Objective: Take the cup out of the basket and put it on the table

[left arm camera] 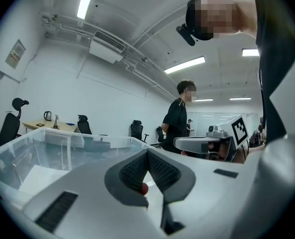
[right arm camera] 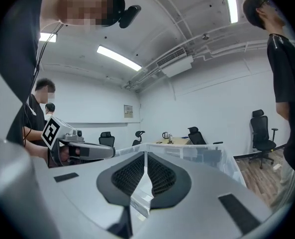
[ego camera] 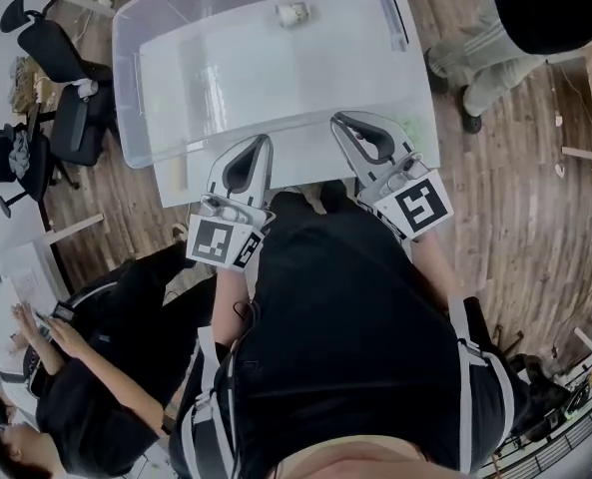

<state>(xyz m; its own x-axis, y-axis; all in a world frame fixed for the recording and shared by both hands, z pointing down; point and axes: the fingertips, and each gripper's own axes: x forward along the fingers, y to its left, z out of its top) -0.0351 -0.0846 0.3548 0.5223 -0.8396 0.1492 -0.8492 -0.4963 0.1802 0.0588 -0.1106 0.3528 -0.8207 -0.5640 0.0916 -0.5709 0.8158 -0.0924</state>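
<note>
A small white cup (ego camera: 293, 13) lies at the far end of a clear plastic basket (ego camera: 146, 118) on the white table (ego camera: 420, 118). Both grippers hover side by side at the basket's near rim, pointing roughly level toward it. My left gripper (ego camera: 267, 139) (left arm camera: 147, 151) has its jaws closed tip to tip with nothing between them. My right gripper (ego camera: 336, 120) (right arm camera: 146, 154) is likewise shut and empty. Each gripper view shows the other gripper beside it and the basket wall (left arm camera: 62, 141) (right arm camera: 202, 153) ahead; the cup does not show in either.
Black office chairs (ego camera: 66, 98) stand left of the table. One person stands at the table's far right corner (ego camera: 495, 58), and another sits at the lower left (ego camera: 86, 367). A wooden floor surrounds the table.
</note>
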